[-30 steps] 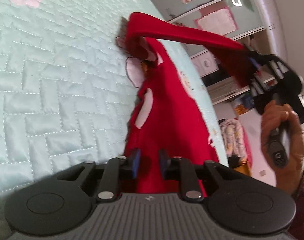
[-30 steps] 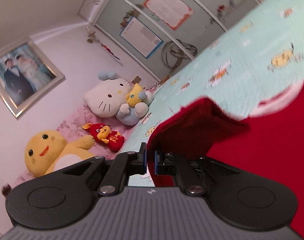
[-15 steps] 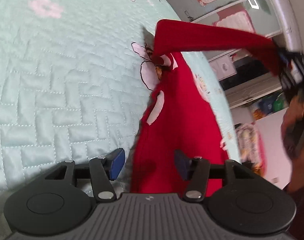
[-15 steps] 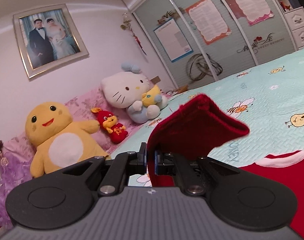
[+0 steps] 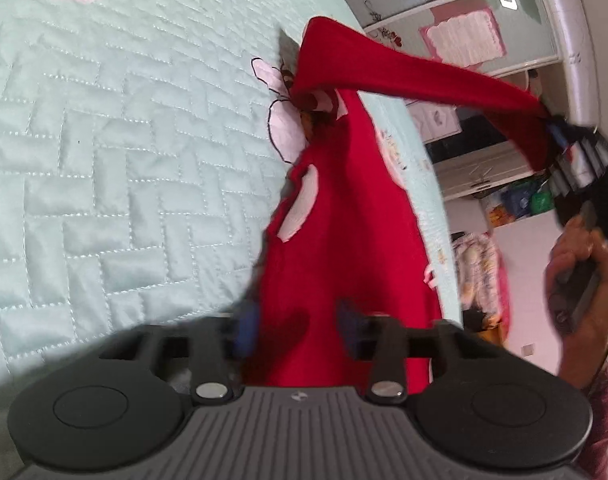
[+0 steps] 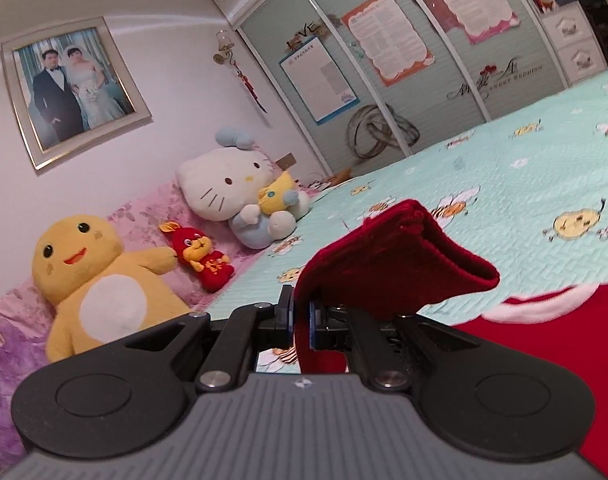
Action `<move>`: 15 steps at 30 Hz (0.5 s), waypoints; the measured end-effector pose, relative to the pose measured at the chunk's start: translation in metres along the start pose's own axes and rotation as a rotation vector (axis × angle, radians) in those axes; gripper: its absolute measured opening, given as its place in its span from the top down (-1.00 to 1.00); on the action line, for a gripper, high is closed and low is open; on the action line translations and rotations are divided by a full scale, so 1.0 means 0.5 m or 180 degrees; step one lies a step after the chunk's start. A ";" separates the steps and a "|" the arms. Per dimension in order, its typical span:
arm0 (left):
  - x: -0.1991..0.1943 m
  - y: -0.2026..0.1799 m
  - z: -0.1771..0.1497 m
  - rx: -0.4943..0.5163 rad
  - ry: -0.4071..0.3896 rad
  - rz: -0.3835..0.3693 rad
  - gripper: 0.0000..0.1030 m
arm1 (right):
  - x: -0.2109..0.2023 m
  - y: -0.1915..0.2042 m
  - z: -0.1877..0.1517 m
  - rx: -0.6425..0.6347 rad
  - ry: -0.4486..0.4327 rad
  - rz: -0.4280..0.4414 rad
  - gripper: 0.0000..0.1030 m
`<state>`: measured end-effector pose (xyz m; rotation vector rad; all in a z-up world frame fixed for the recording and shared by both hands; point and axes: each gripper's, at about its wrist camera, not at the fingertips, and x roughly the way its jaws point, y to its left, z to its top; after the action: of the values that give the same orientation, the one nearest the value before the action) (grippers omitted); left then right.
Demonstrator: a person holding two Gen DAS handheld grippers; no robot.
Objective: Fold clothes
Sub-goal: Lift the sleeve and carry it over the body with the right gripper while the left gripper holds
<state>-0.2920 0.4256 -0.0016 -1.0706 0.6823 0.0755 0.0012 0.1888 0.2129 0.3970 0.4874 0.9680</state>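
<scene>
- The red garment (image 5: 344, 216) lies spread along the pale green quilted bedspread (image 5: 103, 160), with its body flat and one sleeve (image 5: 424, 80) lifted off it.
- The right gripper (image 6: 300, 320) has its fingers closed narrow on the cuff (image 6: 404, 256) of that sleeve, and the ribbed end stands up above the jaws. In the left wrist view the sleeve stretches taut from the shoulder to this gripper, which the person's right hand (image 5: 580, 264) carries off to the side.
- The left gripper (image 5: 297, 326) hovers over the near part of the garment with its fingers spread apart and nothing between them.
- Judged from the layout, folding is at an early stage: the sleeve is raised but not yet laid across the body, and the body shows no fold.
- The other sleeve and the hem cannot be found; the left gripper's housing covers the nearest edge of the garment.
- The left view is blurred around the fingertips, so whether they touch the cloth cannot be told.
- The right view cuts off most of the garment at its lower right, showing only a white-trimmed edge (image 6: 536, 304).
</scene>
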 end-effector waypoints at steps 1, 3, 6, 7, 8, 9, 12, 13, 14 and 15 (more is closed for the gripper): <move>0.002 -0.005 -0.003 0.0065 -0.0018 0.0050 0.81 | -0.001 0.005 0.009 -0.0028 -0.0040 -0.0028 0.89; 0.005 -0.016 -0.009 0.0197 -0.0063 0.0134 0.82 | -0.003 0.015 0.026 -0.0082 -0.0123 -0.0084 0.89; 0.000 -0.039 -0.014 0.0400 -0.0161 0.0210 0.82 | -0.006 0.029 0.053 -0.0163 -0.0247 -0.0168 0.89; -0.002 -0.049 -0.015 0.0480 -0.0187 0.0246 0.82 | -0.007 0.034 0.062 -0.0190 -0.0289 -0.0196 0.89; -0.005 -0.061 -0.017 0.0572 -0.0209 0.0286 0.83 | -0.008 0.039 0.071 -0.0218 -0.0330 -0.0224 0.90; -0.007 -0.073 -0.018 0.0665 -0.0231 0.0326 0.83 | -0.009 0.044 0.080 -0.0245 -0.0372 -0.0252 0.90; -0.015 -0.112 -0.023 0.0930 -0.0289 0.0369 0.83 | -0.021 0.052 0.110 -0.0329 -0.0503 -0.0328 0.90; -0.017 -0.127 -0.025 0.1019 -0.0301 0.0366 0.83 | -0.031 0.050 0.123 -0.0359 -0.0551 -0.0348 0.90; -0.019 -0.142 -0.028 0.1114 -0.0307 0.0370 0.83 | -0.043 0.046 0.134 -0.0391 -0.0601 -0.0382 0.90; -0.020 -0.156 -0.031 0.1208 -0.0313 0.0373 0.83 | -0.057 0.037 0.143 -0.0388 -0.0651 -0.0408 0.91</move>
<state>-0.2781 0.3767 0.0606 -0.6585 0.6395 0.0948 0.0149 0.1667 0.2875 0.3463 0.2635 0.8185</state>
